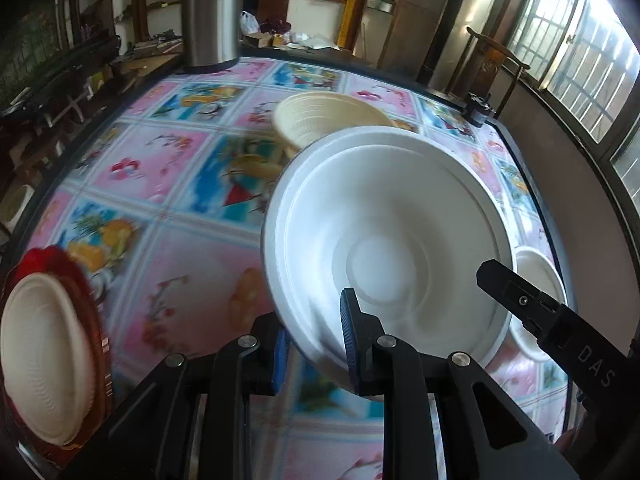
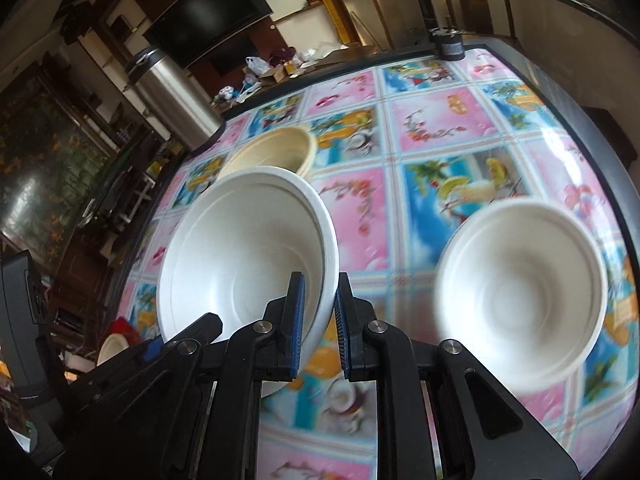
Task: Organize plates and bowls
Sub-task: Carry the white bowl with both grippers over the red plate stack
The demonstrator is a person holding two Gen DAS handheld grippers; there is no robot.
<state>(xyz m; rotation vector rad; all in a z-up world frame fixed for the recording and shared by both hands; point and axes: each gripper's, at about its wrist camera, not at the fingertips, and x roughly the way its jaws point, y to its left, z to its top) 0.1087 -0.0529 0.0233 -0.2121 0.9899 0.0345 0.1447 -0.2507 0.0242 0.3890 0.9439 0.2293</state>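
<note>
A large white bowl [image 1: 384, 236] is tilted above the table, and both grippers grip its rim. My left gripper [image 1: 314, 354] is shut on its near rim. My right gripper [image 2: 320, 324] is shut on the rim of the same bowl [image 2: 240, 256]; its black finger [image 1: 520, 300] shows at the bowl's right side. A cream ribbed bowl [image 1: 324, 120] stands behind it on the table. A smaller white bowl [image 2: 520, 296] sits to the right. A white plate [image 1: 44, 356] lies on a red plate [image 1: 60, 260] at the left edge.
The table carries a pink and blue patterned cloth [image 1: 168, 184]. A steel cylinder [image 1: 212, 12] stands at the far left corner. A small black device [image 1: 480, 108] sits at the far right corner. Windows and a chair lie beyond the right edge.
</note>
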